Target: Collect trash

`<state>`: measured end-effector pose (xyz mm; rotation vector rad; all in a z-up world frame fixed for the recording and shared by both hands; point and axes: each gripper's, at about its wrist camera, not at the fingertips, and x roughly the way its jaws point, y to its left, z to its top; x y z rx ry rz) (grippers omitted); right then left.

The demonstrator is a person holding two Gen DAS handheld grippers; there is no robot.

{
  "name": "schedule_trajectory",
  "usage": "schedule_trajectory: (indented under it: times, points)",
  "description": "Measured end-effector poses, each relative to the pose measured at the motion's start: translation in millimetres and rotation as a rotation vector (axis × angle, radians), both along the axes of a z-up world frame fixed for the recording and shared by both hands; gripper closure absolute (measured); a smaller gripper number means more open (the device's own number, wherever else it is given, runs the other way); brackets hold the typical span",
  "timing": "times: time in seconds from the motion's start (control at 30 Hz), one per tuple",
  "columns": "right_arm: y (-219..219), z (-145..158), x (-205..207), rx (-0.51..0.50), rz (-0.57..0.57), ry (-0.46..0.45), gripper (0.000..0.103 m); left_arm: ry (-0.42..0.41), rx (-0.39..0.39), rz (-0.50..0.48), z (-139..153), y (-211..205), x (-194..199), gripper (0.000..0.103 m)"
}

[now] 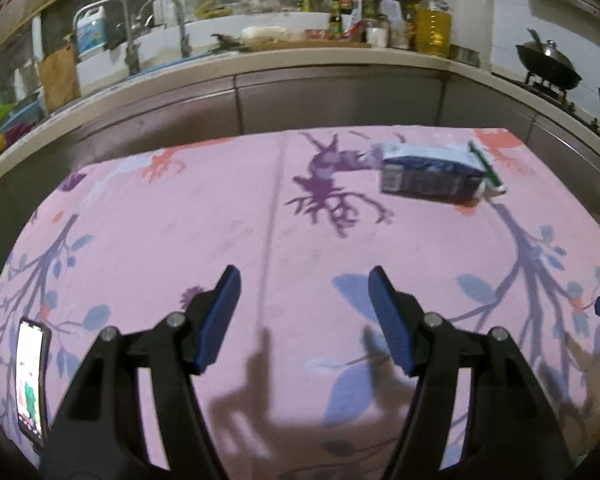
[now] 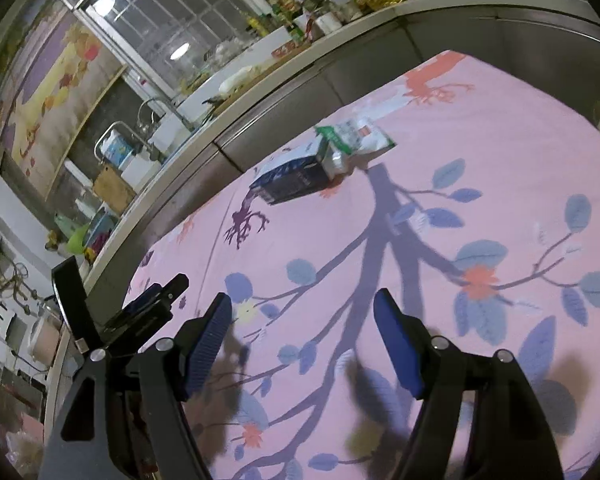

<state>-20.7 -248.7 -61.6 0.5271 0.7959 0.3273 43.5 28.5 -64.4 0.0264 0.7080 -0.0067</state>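
Left wrist view is showing the pink floral tablecloth (image 1: 180,232) spreading wide, with the blue carton (image 1: 430,174) lying on its side at about one o'clock from the left gripper (image 1: 304,284), well apart, its long axis running nine to three. A crumpled white-and-green wrapper (image 2: 356,138) is sitting just beside its far end. Both claws are hanging released, jaws spread, gripping nothing. From the right gripper (image 2: 302,312), the carton (image 2: 296,176) is lying near twelve o'clock, so that arm is probably lining up better. A phone (image 1: 30,380) is glowing at eight o'clock.
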Motion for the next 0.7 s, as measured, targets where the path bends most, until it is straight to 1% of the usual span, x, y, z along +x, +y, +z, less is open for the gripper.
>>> schedule_trajectory:
  times: [0.27,0.57,0.6,0.7]
  points:
    - [28.7,-3.7,10.8,-0.028,0.052,0.023,0.032,0.021,-0.013,0.053,-15.0,25.0,8.8,0.039]
    - [52.1,-9.3,24.9,-0.053,0.088,0.046,0.032,0.026,0.011,0.097,-29.3,46.2,21.0,0.039]
    - [55.6,-10.8,27.4,-0.058,0.095,0.050,0.032,0.029,0.009,0.102,-31.2,48.9,22.9,0.039]
    - [62.4,-15.3,34.8,-0.062,0.109,0.065,0.032,0.054,-0.038,0.107,-35.3,57.8,27.0,0.039]
